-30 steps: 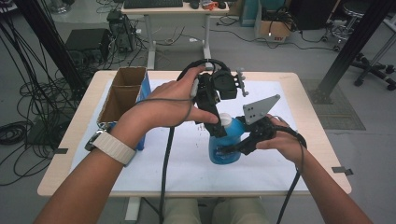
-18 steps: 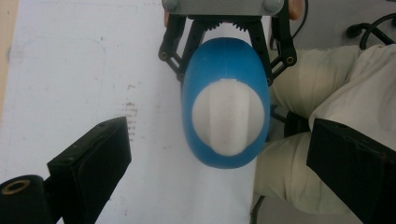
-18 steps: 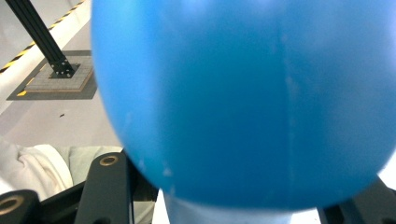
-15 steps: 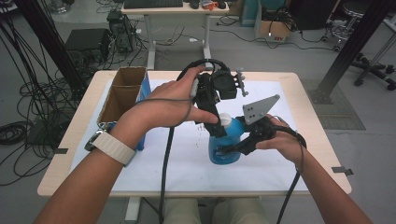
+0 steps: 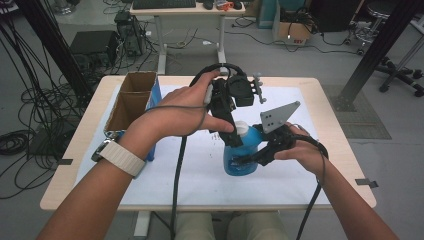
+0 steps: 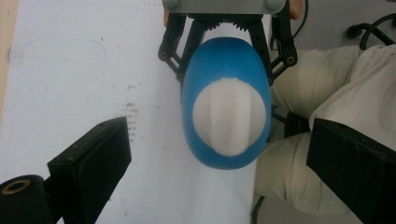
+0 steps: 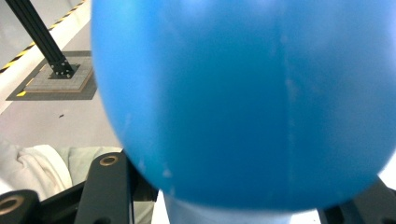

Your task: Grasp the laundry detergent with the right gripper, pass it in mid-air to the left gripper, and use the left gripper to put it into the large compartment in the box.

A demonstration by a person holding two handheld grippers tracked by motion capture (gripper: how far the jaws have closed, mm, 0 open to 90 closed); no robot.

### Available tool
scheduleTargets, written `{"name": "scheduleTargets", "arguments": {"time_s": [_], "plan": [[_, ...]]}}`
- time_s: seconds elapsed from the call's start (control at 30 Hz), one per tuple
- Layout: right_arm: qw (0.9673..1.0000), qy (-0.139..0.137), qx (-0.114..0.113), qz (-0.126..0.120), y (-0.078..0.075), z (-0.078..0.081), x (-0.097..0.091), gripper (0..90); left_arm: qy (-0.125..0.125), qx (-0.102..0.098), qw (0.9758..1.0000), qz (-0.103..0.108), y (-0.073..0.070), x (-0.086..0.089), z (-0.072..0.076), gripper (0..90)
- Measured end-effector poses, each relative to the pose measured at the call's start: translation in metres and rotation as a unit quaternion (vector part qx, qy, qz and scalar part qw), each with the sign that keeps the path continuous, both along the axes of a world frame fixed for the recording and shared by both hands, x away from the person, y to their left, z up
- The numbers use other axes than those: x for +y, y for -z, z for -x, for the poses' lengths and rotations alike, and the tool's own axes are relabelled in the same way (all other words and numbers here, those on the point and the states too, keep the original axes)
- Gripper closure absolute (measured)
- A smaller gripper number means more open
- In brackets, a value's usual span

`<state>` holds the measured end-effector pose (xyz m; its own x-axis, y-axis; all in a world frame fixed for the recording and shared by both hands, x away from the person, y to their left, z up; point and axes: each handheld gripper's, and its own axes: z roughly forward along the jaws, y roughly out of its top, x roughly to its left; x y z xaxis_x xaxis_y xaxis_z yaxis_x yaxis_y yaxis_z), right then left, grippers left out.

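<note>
Blue plastic bottle (image 5: 241, 152) with a white cap (image 5: 241, 128) stands upright on the white sheet covering the worktop (image 5: 320, 95); the right tool (image 5: 250, 159) is clenched around its body while the left tool (image 5: 231, 125) hangs just above the cap. A cardboard box (image 5: 129, 100) sits at the left. In the left gripper view, the left tool's (image 6: 219, 172) jaws stand wide apart, released, either side of the cap (image 6: 229, 116). In the right gripper view, the bottle (image 7: 252, 102) is pressed close between the black jaws.
</note>
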<state>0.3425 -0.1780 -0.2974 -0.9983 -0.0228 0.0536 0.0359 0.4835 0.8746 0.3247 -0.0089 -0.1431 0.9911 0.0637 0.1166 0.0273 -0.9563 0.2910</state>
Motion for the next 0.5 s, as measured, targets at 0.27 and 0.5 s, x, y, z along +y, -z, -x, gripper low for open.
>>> {"name": "scheduleTargets", "arguments": {"time_s": [0.27, 0.5], "plan": [[1.0, 0.001, 0.0, 0.0, 0.0, -0.0002, 0.0, 42.3, 0.0, 0.0, 1.0, 0.001, -0.0006, -0.0001, 0.0005, 6.8], [1.0, 0.004, 0.0, -0.001, 0.0001, -0.0008, -0.0009, 42.3, 0.001, -0.001, 1.0, 0.002, -0.0003, 0.0, 0.0001, 6.8]]}}
